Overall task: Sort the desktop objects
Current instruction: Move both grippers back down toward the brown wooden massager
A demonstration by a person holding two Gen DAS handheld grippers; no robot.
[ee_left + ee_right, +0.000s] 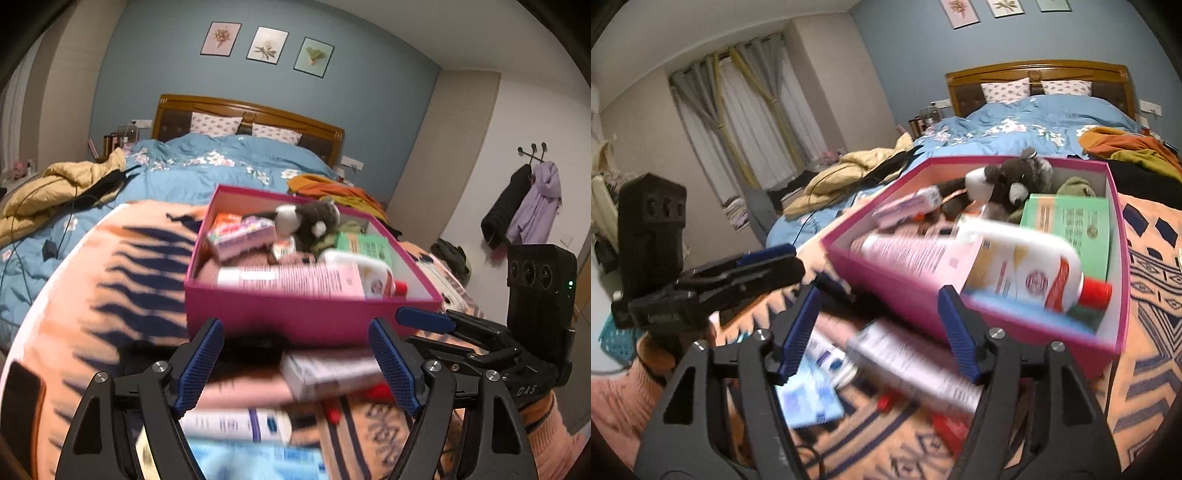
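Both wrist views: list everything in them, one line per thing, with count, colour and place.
box: one, magenta, on orange patterned blanket
plush toy: one, grey-white, in box, far end
green carton: one, in box
white bottle: one, red cap, in box
pink tube: one, in box
pale carton: one, before box
bed: one, blue quilt, behind
left gripper: open, empty
right gripper: open, empty

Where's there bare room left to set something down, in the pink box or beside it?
The pink box is crowded: plush toy, green carton, white bottle. Bare patterned blanket lies to the box's left, seen from the left wrist. In front of the box, loose cartons and tubes crowd it.
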